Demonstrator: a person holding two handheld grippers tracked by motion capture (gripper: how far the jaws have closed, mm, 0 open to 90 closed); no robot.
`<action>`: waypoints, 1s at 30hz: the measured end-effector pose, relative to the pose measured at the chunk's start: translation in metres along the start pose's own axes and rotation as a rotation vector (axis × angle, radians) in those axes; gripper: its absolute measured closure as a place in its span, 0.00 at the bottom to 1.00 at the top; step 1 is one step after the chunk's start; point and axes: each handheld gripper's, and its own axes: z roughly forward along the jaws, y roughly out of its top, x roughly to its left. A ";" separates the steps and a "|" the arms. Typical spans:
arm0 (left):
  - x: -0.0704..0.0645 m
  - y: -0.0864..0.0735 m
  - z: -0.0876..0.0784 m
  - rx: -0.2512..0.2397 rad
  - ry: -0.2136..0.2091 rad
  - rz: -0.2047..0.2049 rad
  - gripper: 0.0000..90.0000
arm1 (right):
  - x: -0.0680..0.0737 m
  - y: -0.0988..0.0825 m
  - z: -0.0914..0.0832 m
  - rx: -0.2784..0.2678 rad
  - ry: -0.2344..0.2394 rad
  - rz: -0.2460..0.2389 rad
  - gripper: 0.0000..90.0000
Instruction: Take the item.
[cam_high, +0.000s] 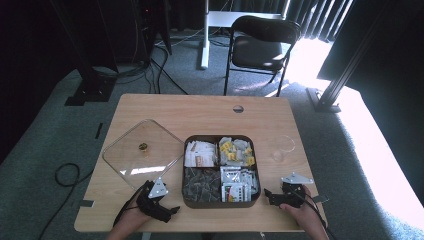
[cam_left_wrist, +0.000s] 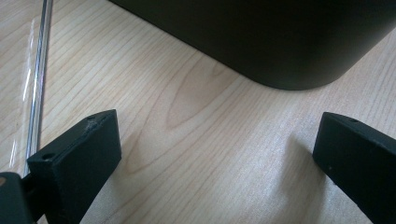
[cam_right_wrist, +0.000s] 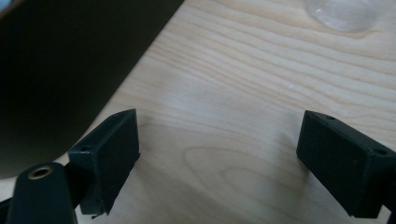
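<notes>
Tea box (cam_high: 220, 171), dark with 4 compartments of packets, sits near the table's (cam_high: 200, 107) front edge, between our grippers. Our left gripper (cam_high: 172, 210) and right gripper (cam_high: 267, 194) rest at its front corners, jaws spread wide, holding nothing. Its clear lid (cam_high: 143, 152) lies just left.

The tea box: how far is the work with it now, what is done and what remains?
Done: the clear lid is already off and lies flat on the table, left of the dark box, whose four compartments of packets are exposed. In hand: nothing; the left hand-held gripper and the right hand-held gripper rest open beside the box's near corners. Left: no packet is taken, and the small clear bowl at the right looks empty.
</notes>
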 end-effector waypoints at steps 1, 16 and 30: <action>0.000 0.000 0.000 0.000 0.000 0.000 0.01 | 0.000 0.000 -0.001 0.002 0.003 0.002 0.14; 0.000 0.000 0.000 0.000 0.000 0.000 0.01 | 0.007 0.014 -0.016 -0.038 0.024 -0.010 0.14; 0.000 0.000 0.000 0.001 0.000 0.000 0.01 | 0.010 0.043 -0.033 -0.113 0.033 -0.023 0.15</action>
